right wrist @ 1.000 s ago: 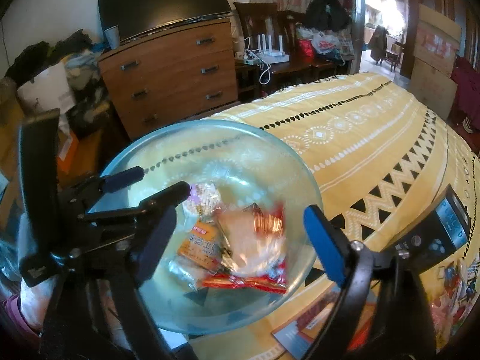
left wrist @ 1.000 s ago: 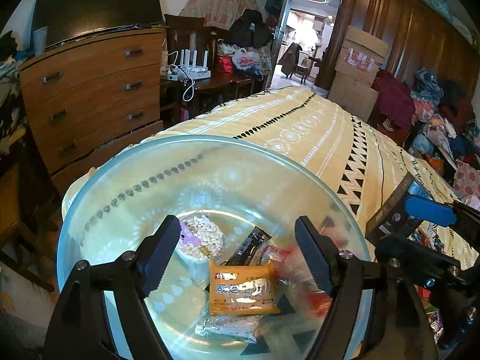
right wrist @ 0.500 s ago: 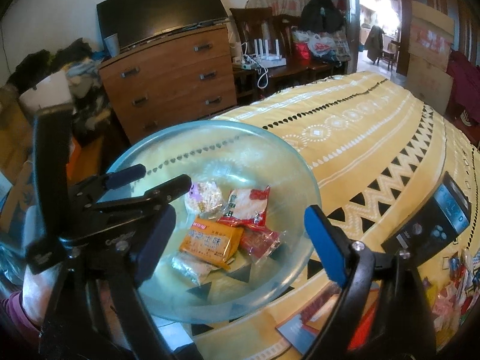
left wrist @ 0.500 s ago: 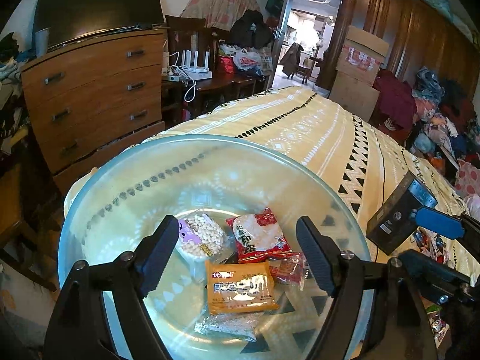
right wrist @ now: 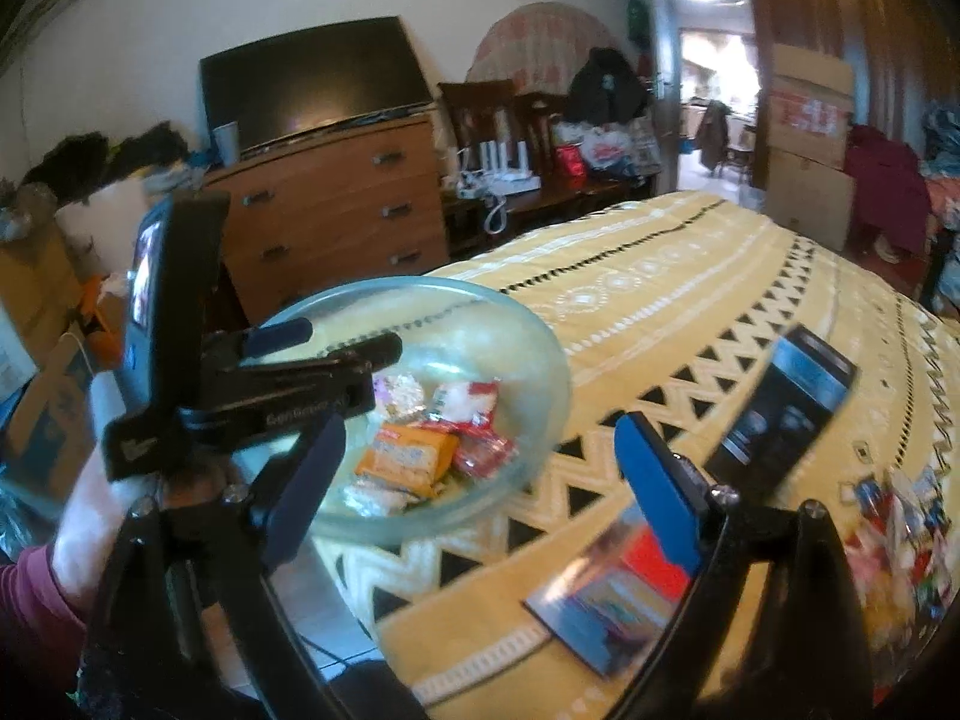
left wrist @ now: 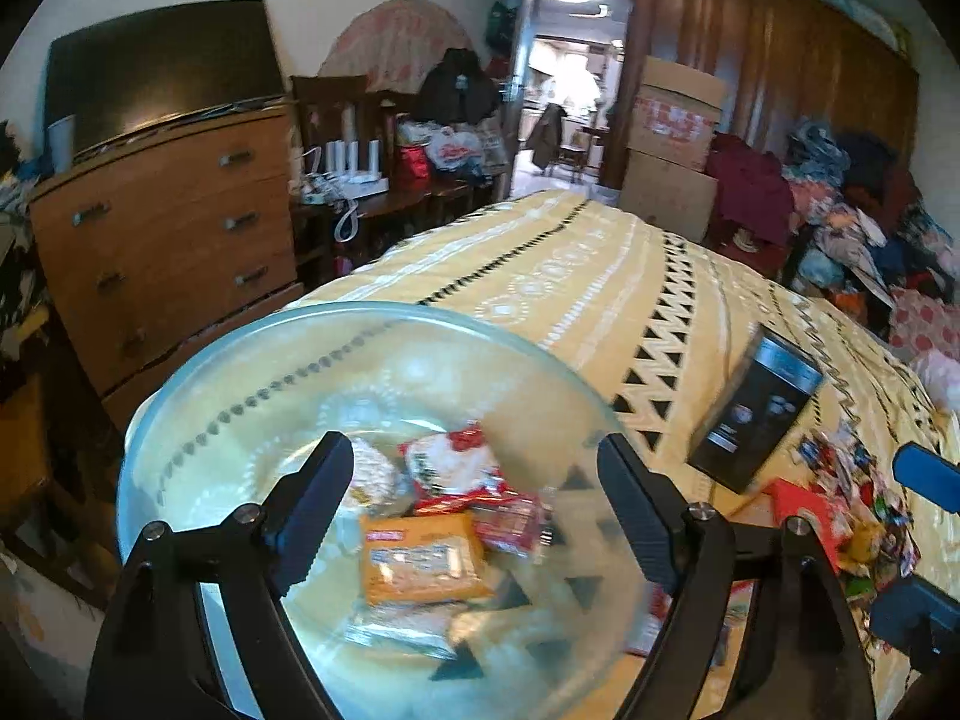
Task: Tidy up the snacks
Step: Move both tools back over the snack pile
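Patterned yellow bedspread under round clear-glass bowl of crinkly packets

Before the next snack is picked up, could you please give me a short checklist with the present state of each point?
1. Left gripper empty: ok, the jaws have just been opening and nothing is between them.
2. Right gripper empty: ok, its jaws have just been opening too, nothing between them.
3. Glass bowl resting on the yellow bedspread: ok, it sits near the edge.
4. Earlier snacks inside the bowl: ok, the orange packet and the red packet lie at its bottom.
5. More snacks waiting: ok, a pile of small packets lies beyond the black box.
6. Which packet sits on top of the pile: cannot tell, blurred.
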A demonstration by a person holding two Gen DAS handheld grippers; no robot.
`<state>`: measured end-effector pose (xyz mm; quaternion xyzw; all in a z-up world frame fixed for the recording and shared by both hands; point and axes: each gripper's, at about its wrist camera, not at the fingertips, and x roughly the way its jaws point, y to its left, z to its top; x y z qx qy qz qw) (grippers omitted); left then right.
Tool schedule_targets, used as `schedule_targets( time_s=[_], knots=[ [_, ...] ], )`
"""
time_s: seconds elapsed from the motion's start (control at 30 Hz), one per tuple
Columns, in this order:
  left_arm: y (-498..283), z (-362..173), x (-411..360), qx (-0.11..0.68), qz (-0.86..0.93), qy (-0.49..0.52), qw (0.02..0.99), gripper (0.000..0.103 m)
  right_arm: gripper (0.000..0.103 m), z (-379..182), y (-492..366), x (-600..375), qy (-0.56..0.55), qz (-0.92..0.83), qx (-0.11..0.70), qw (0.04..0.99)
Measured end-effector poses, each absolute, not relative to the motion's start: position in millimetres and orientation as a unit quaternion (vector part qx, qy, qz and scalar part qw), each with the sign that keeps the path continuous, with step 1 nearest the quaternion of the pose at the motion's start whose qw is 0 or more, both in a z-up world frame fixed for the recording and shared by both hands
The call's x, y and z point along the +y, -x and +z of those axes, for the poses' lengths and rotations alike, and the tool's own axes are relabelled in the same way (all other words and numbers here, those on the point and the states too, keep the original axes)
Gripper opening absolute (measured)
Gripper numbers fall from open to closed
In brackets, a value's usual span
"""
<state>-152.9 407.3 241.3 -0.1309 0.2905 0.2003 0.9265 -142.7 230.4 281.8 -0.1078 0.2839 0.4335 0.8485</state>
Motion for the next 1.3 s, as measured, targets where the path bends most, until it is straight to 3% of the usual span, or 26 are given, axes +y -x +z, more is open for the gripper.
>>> schedule_targets(
  time_s=[0.37,0.43,1.3],
  knots=[
    [140.4,250.6,325.5,0.294,0.144,0.092,0.94,0.085,0.093,275.3,153.3,135.3,0.069,0.366,0.289,0.882],
    [138.0,252.2,309.6,0.294,0.133,0.085,0.943,0.093,0.093,274.2,154.8,120.0,0.062,0.354,0.291,0.887],
    [106.3,256.2,137.7,0.312,-0.001,0.008,0.95,0.093,0.094,244.8,174.2,-49.6,0.009,0.209,0.308,0.928]
  ],
)
